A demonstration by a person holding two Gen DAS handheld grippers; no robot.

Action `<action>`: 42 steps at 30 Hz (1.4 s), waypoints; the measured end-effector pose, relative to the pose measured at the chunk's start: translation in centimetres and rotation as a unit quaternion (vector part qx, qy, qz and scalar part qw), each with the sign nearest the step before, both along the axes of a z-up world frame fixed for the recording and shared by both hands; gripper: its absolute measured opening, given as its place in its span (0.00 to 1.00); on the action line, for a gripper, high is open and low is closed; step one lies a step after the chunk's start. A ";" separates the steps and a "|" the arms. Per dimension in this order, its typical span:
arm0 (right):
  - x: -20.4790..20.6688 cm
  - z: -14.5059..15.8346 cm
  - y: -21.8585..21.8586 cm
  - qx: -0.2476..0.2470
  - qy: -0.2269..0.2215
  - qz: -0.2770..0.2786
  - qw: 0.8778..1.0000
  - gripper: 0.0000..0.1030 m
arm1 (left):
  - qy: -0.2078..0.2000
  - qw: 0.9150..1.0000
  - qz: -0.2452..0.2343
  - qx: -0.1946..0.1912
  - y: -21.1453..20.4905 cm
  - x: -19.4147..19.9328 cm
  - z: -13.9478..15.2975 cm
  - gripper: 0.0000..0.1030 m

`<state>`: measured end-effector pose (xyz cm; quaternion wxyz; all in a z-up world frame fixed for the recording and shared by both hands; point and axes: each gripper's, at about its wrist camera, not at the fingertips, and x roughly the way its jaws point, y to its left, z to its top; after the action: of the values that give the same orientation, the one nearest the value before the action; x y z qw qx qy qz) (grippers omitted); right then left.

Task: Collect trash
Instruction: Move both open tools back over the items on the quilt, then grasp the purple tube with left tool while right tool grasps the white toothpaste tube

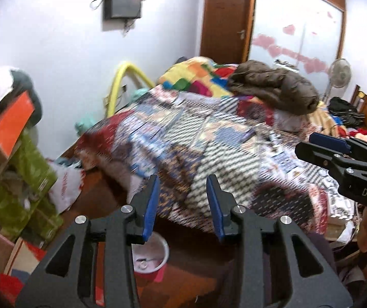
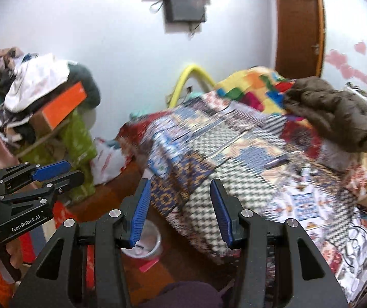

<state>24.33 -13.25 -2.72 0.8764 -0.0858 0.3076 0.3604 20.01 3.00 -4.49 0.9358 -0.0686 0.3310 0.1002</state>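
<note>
Standing on the brown floor just off the bed's corner, a small white-rimmed bin [image 1: 155,256] with a pinkish-red wall holds a few blurred scraps; it stands upright, mouth up. Above it the left gripper [image 1: 183,205] hangs with fingers spread, grasping nothing. The right gripper [image 2: 181,213] is likewise released, over the patchwork bedspread [image 2: 234,154].

**Legible markings: two found**

You had "GenRobot.AI" in white lettering on the black body of the left gripper [image 2: 51,173], as the right wrist view showed it. On the right gripper [image 1: 319,145], the left wrist view gave you only "DAS" before the edge cut it off. Red print on the white plastic bag [image 1: 64,187] was too blurred to read.
</note>
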 end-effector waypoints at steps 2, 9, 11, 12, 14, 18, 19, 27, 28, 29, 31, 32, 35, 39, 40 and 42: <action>0.6 0.4 -1.4 0.002 -0.006 -0.015 1.000 0.43 | -0.005 1.000 -0.014 0.002 -1.4 1.2 0.7 0.36; 3.8 1.3 -6.7 0.005 -0.014 -0.077 0.997 0.43 | -0.018 0.998 -0.063 0.014 -5.7 6.1 2.3 0.37; 4.9 1.3 -8.0 0.003 -0.012 -0.094 0.996 0.43 | -0.022 0.997 -0.075 0.014 -6.6 7.5 2.4 0.37; 5.6 1.2 -8.6 0.001 -0.010 -0.102 0.995 0.43 | -0.023 0.996 -0.081 0.012 -7.1 8.3 2.4 0.38; 6.5 1.1 -9.7 -0.002 -0.007 -0.115 0.993 0.43 | -0.022 0.995 -0.094 0.007 -7.8 10.0 2.1 0.39; 9.3 0.5 -11.9 -0.007 0.001 -0.147 0.989 0.43 | -0.012 0.993 -0.117 0.004 -9.4 13.7 1.2 0.39; 10.1 0.2 -12.4 -0.007 0.005 -0.154 0.988 0.43 | -0.007 0.992 -0.123 0.004 -9.8 14.8 0.7 0.39; 17.0 -3.6 -15.0 -0.013 0.043 -0.204 0.978 0.43 | 0.043 0.986 -0.158 -0.028 -11.0 23.3 -4.2 0.39; 18.1 -4.2 -14.8 -0.022 0.042 -0.208 0.977 0.43 | 0.055 0.985 -0.160 -0.039 -10.9 24.7 -5.3 0.39; 18.7 -4.7 -14.8 -0.029 0.043 -0.211 0.976 0.43 | 0.064 0.984 -0.161 -0.045 -10.8 25.8 -6.3 0.39; 21.3 -6.2 -14.5 -0.043 0.050 -0.219 0.974 0.43 | 0.084 0.983 -0.157 -0.050 -10.8 28.0 -8.3 0.39; 22.1 -6.8 -14.5 -0.044 0.055 -0.221 0.973 0.43 | 0.092 0.982 -0.155 -0.051 -10.7 28.8 -8.9 0.39; 24.9 -9.0 -14.2 -0.043 0.070 -0.224 0.971 0.43 | 0.110 0.981 -0.154 -0.054 -10.5 31.2 -11.1 0.39; 28.3 -12.3 -13.4 -0.042 0.107 -0.222 0.968 0.43 | 0.127 0.978 -0.159 -0.052 -10.6 34.1 -13.9 0.39; 29.2 -13.1 -13.3 -0.038 0.119 -0.220 0.967 0.43 | 0.131 0.977 -0.160 -0.049 -10.7 34.9 -14.6 0.39; 30.6 -14.2 -12.7 -0.029 0.139 -0.213 0.967 0.43 | 0.137 0.978 -0.158 -0.030 -10.8 36.3 -15.6 0.39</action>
<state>54.89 -25.92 -16.91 0.8785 0.0070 0.4483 0.1650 56.27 -7.83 -20.13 0.8833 -0.0290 0.4652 -0.0502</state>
